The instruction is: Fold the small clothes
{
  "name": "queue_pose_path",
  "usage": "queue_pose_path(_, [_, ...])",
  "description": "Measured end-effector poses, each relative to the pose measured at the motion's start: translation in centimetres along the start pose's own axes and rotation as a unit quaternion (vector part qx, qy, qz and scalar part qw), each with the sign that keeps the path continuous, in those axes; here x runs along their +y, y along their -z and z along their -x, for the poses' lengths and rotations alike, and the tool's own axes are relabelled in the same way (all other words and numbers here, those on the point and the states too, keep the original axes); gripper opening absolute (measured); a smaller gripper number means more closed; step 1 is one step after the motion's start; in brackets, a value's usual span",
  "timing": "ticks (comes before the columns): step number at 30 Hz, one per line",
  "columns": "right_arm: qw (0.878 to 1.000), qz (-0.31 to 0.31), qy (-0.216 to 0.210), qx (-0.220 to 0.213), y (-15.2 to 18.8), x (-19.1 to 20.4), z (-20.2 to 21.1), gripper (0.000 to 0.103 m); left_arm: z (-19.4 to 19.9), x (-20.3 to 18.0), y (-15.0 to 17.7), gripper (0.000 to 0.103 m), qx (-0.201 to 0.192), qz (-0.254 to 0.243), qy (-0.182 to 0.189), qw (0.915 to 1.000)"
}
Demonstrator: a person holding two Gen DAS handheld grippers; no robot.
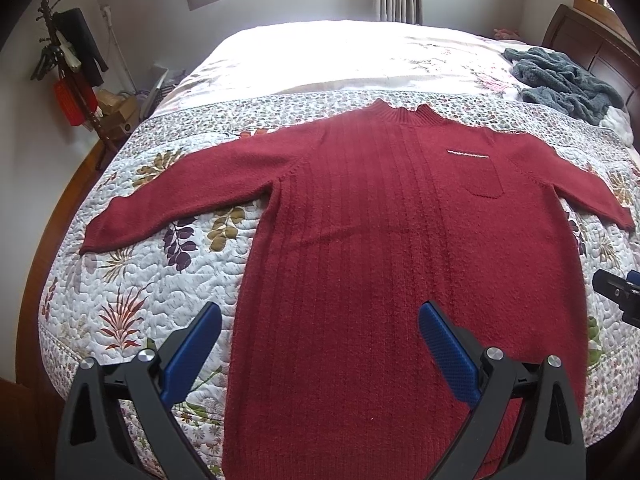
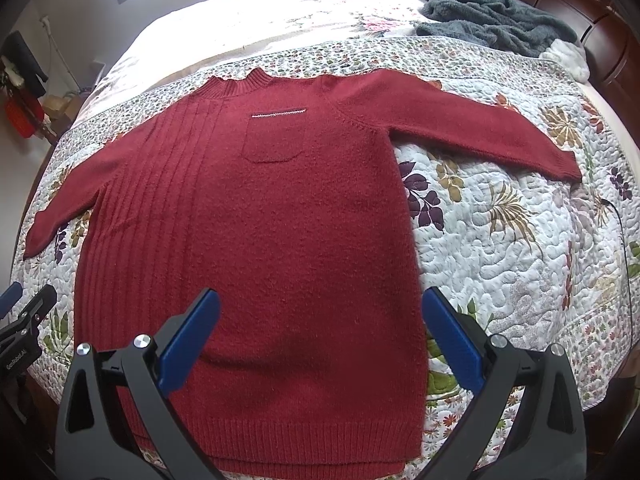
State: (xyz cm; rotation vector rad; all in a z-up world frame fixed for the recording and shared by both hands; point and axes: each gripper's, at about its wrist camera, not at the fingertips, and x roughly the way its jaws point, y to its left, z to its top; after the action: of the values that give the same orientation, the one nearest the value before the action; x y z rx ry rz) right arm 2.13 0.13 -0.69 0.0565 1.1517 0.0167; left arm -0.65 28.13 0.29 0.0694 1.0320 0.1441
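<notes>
Red sweater [image 1: 380, 240] lies flat on the quilt [image 1: 140, 280], both tools agape.

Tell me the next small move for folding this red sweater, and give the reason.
Probably lower the right gripper toward the right sleeve and close on its cuff, ready to fold it inward. The red sweater lies flat, front up, on the quilt, both sleeves spread outward and nothing folded. Both grippers are open and hold nothing; the left gripper hangs over the lower body.
</notes>
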Motion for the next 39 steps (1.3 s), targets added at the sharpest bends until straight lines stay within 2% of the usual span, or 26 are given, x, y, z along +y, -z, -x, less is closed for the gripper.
queue_pose_path(17, [1.0,0.002,-0.001,-0.006,-0.3,0.1,0.3,0.1,0.3,0.2,-0.2,0.099,-0.005,0.001,-0.003,1.0])
queue_pose_path(20, [1.0,-0.001,-0.018,-0.018,-0.5,-0.6,0.1,0.1,-0.2,0.0,-0.4,0.099,-0.004,-0.005,0.002,1.0])
queue_pose_path(23, [0.999,-0.019,-0.031,-0.008,-1.3,-2.6,-0.8,0.1,-1.1,-0.7,-1.2,0.099,0.003,-0.011,0.003,0.9999])
queue_pose_path(26, [0.999,-0.049,-0.019,-0.005,-3.0,-6.7,-1.5,0.1,-1.9,-1.8,-2.8,0.099,-0.002,-0.018,0.001,0.9998])
queue_pose_path(31, [0.994,-0.11,0.024,-0.004,-7.0,-16.9,-2.6,0.1,-2.6,-4.7,-5.9,0.099,-0.021,-0.021,0.019,0.9994])
queue_pose_path(36, [0.979,-0.189,0.068,0.015,-10.1,-28.2,-5.0,0.1,-3.6,-7.7,-8.6,0.099,-0.028,-0.019,0.034,0.9988])
queue_pose_path(39, [0.968,-0.24,0.059,0.044,-11.0,-34.3,-7.4,0.1,-4.3,-9.1,-9.5,0.099,-0.025,-0.011,0.042,0.9987])
